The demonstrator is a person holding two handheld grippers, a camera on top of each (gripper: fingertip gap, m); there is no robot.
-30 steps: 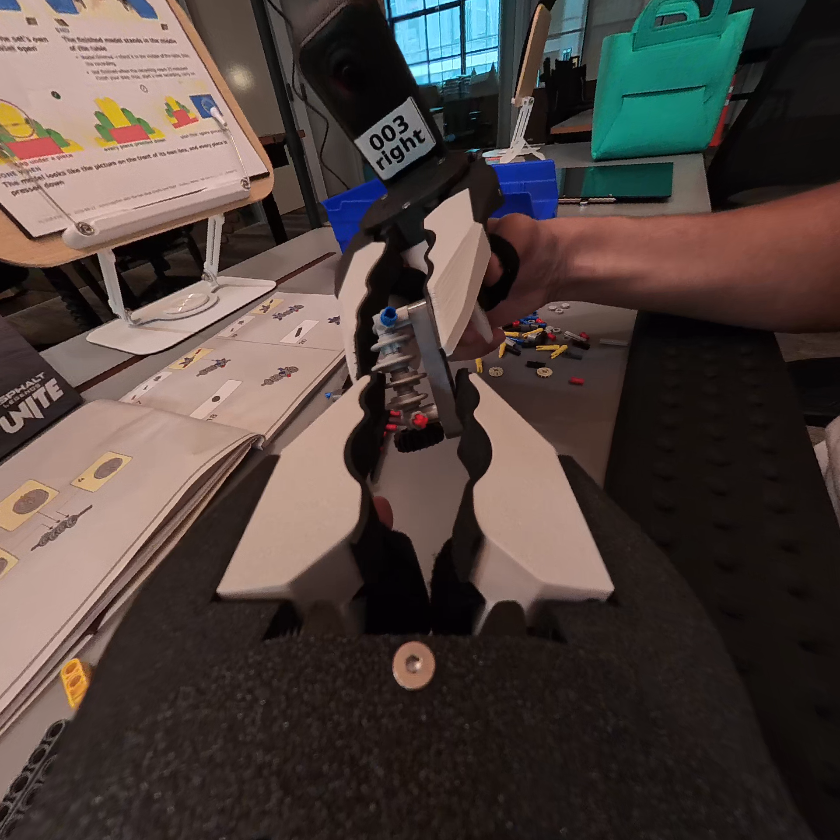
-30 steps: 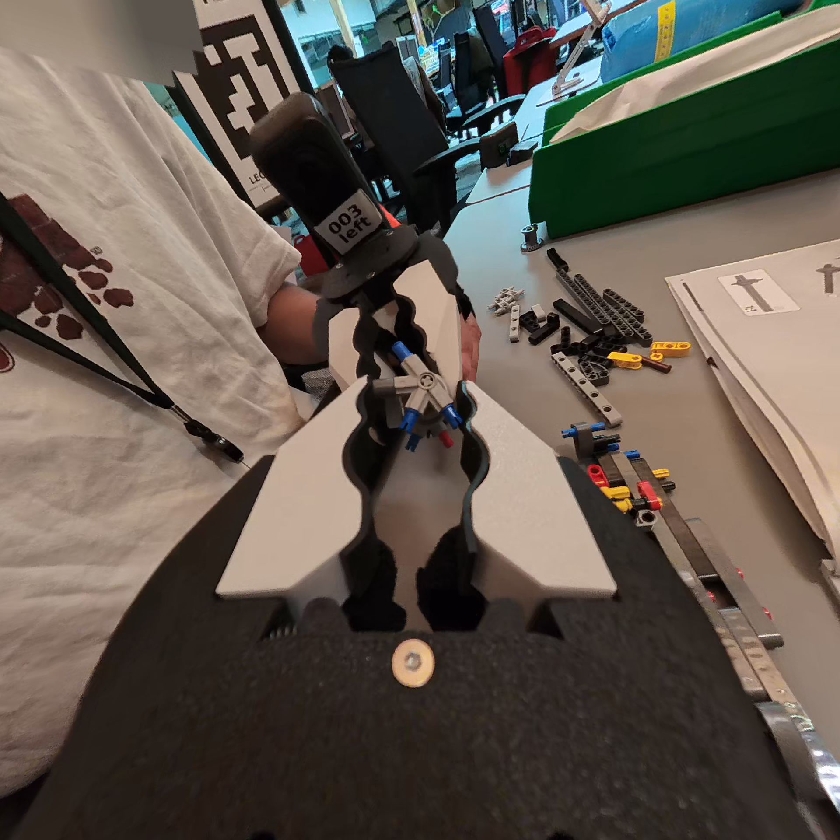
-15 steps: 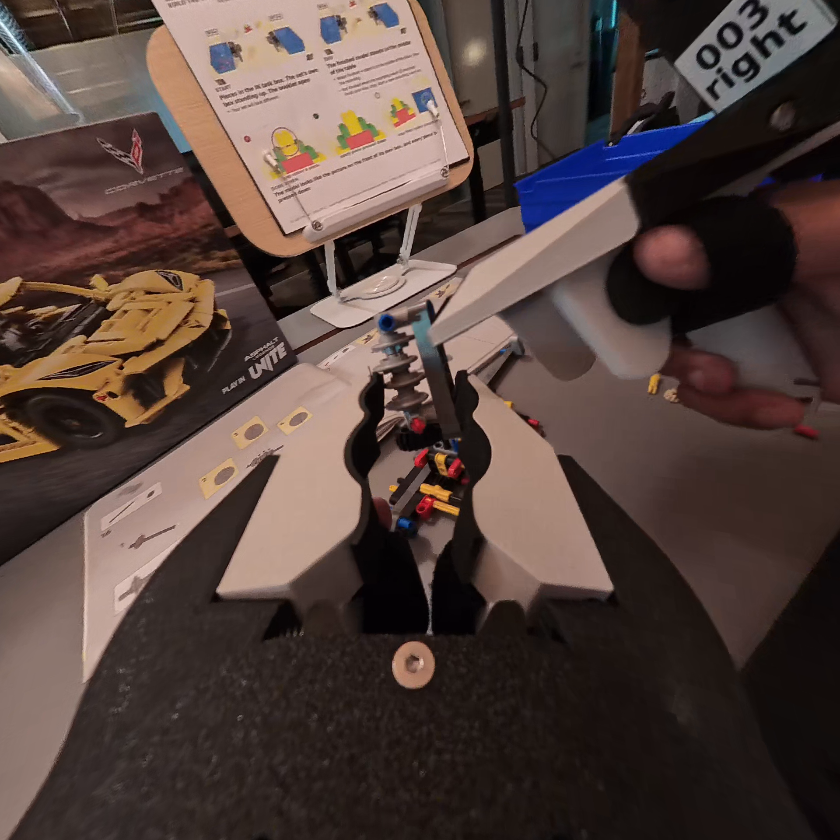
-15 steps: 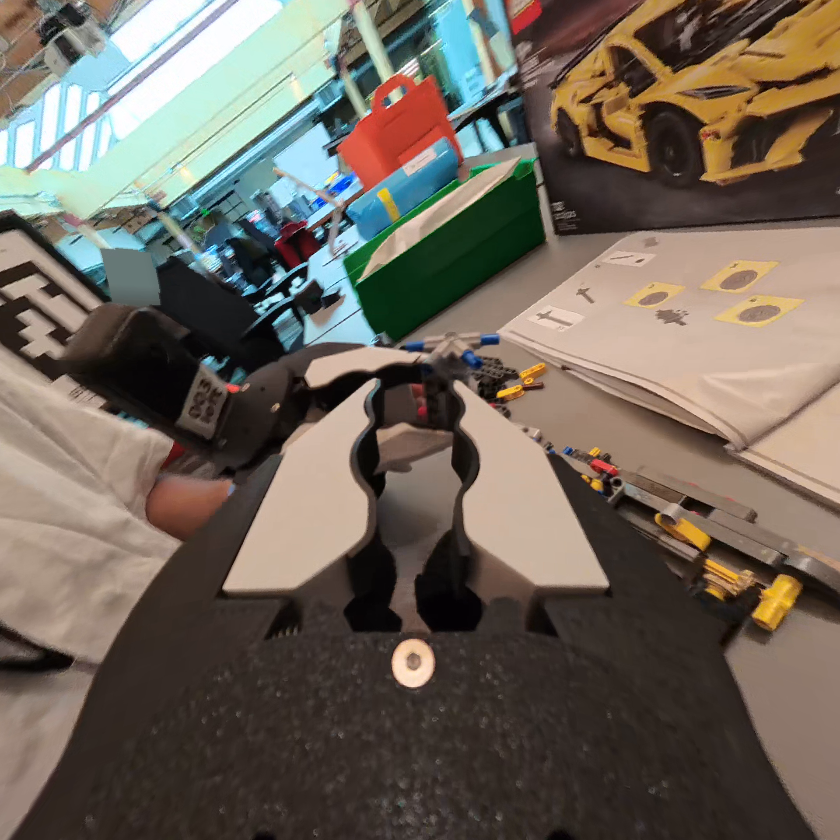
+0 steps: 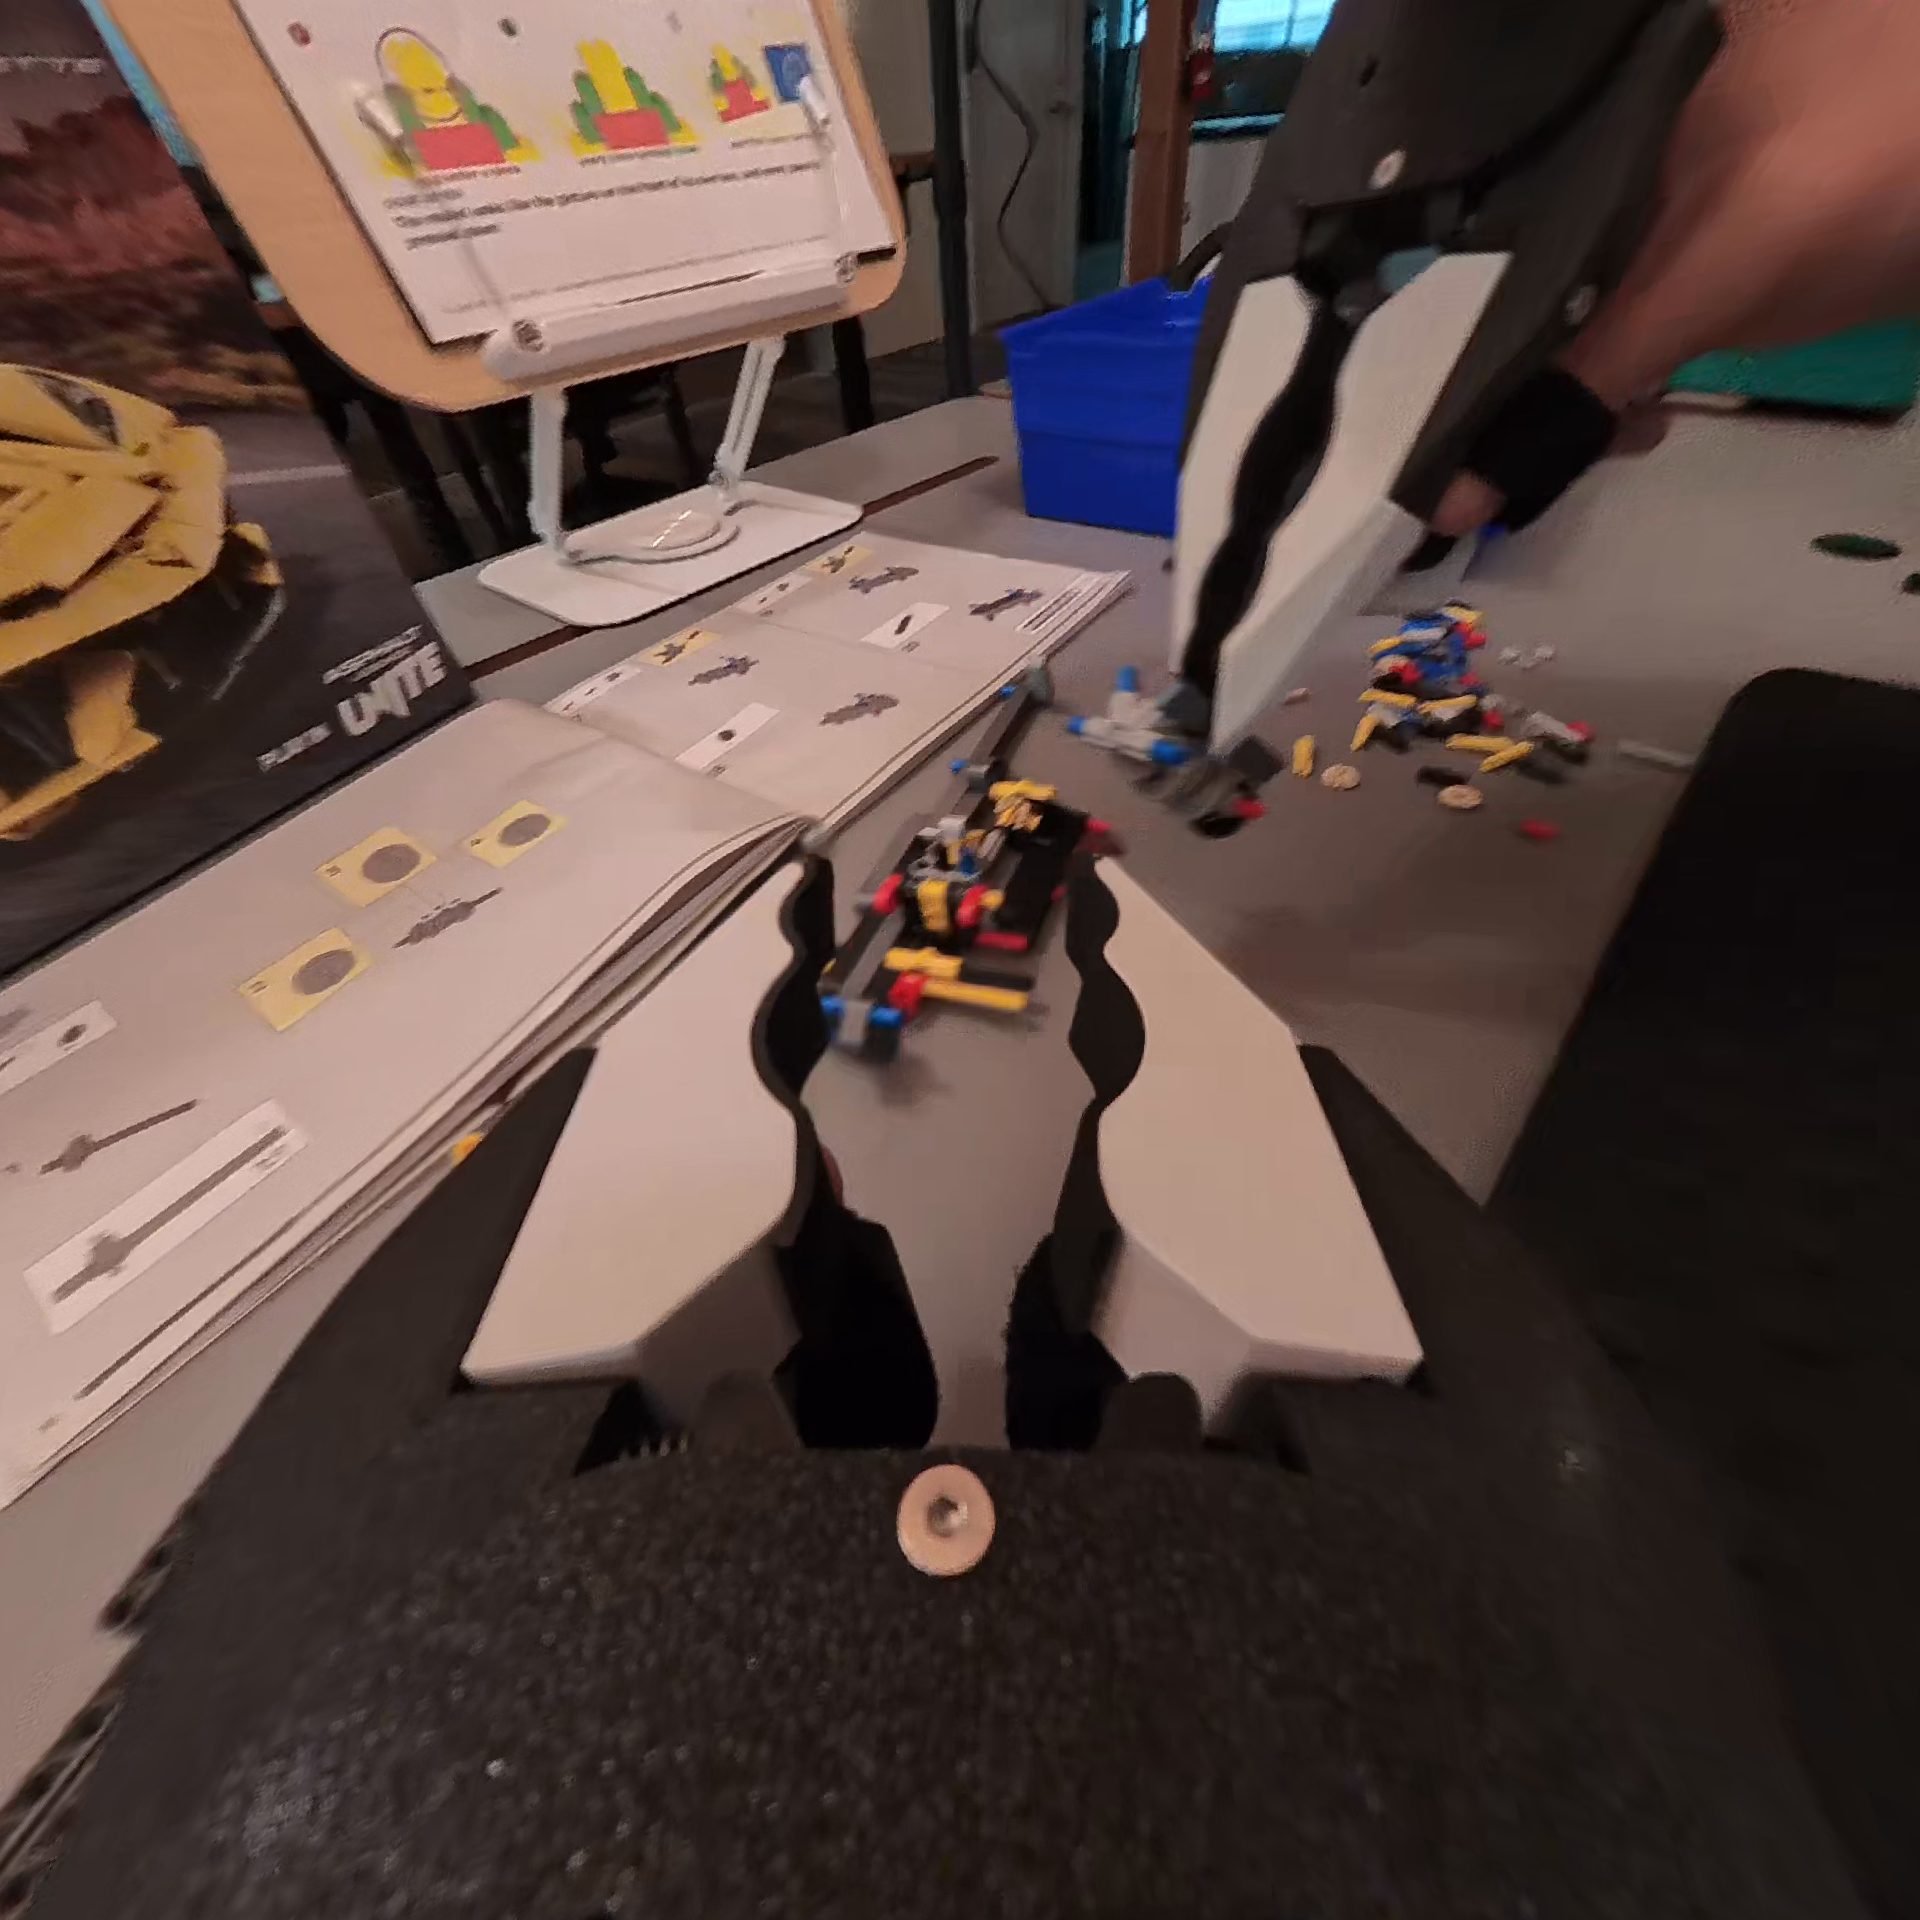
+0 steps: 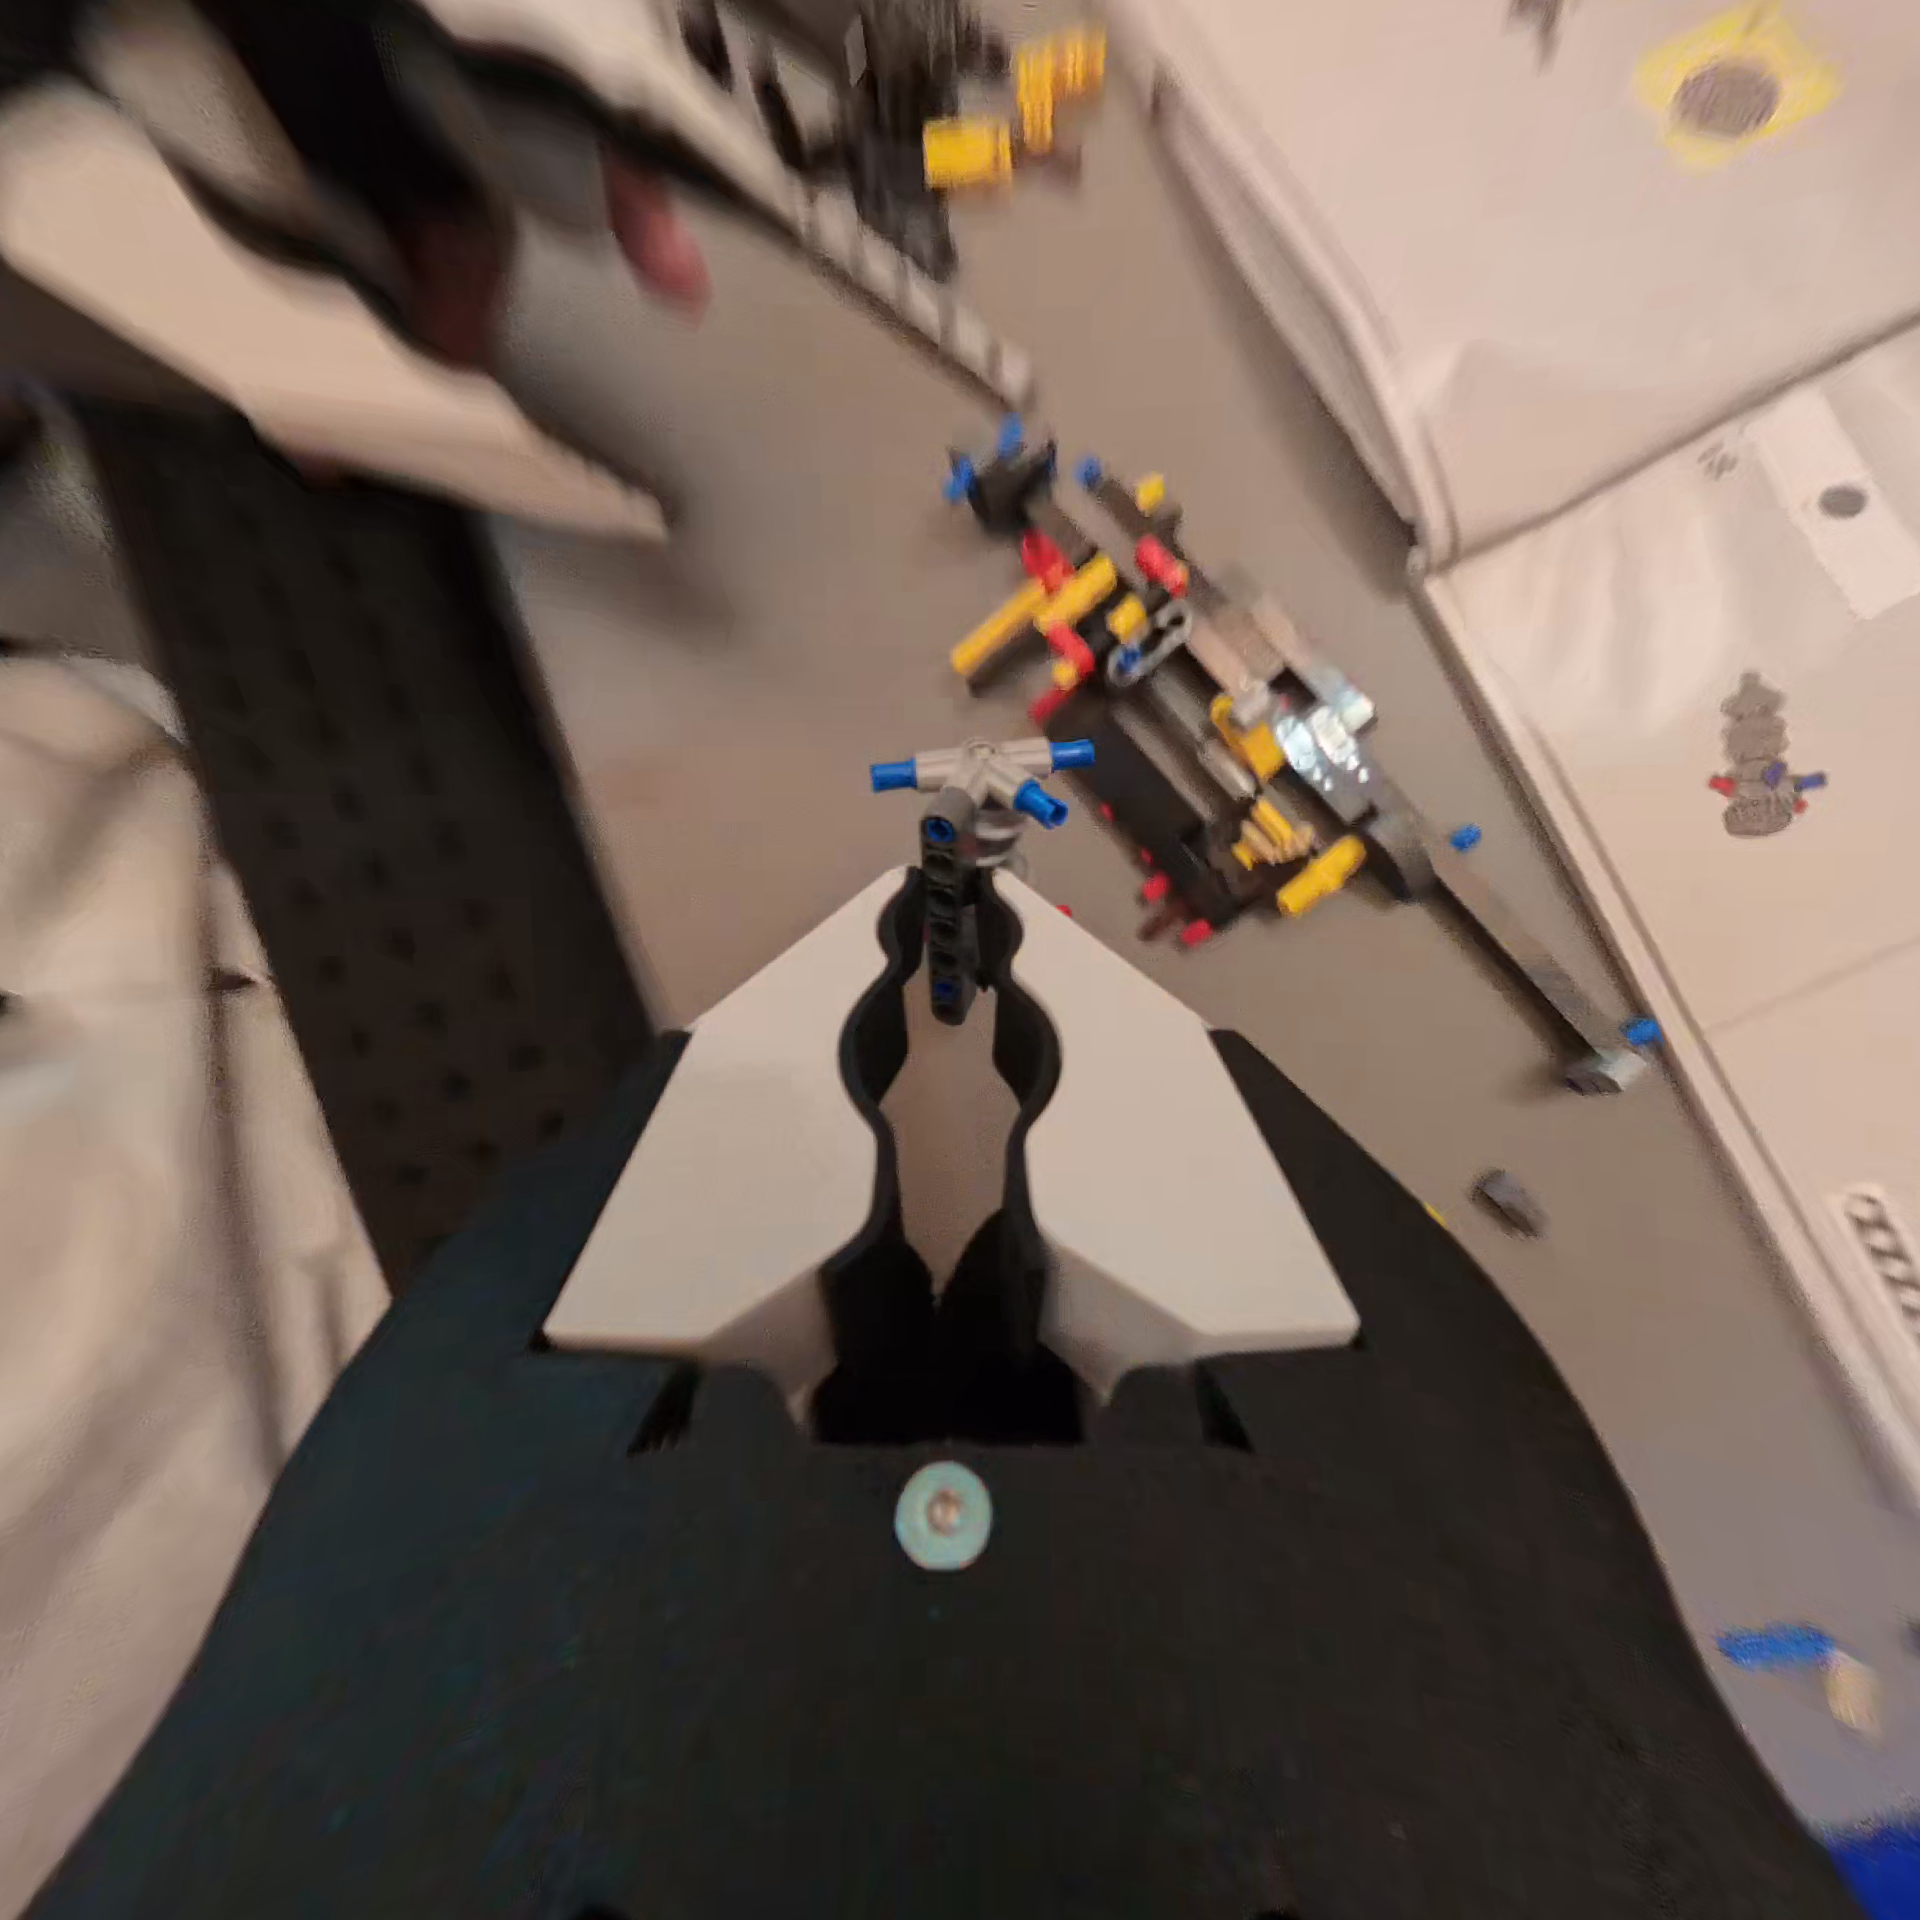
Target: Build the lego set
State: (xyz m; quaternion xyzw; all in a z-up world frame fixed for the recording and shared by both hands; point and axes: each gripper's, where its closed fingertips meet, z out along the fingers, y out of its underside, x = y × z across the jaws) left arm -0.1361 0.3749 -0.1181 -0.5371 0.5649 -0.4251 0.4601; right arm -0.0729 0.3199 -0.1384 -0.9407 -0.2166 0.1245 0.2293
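Fingers of the right gripper (image 6: 954, 894) pinch a small subassembly (image 6: 961, 821) (blurred) above the table; left gripper (image 5: 945, 966) spread, empty. Chassis (image 6: 1174, 707) lies at 2 o'clock beside a manual (image 5: 416, 914), print illegible.

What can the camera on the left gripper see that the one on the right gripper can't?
Only the left wrist view shows the instruction stand, the yellow car box and the blue bin. Only the right wrist view shows close up the small grey-and-blue assembly pinched in the right gripper. Both show the half-built chassis and the open booklet.
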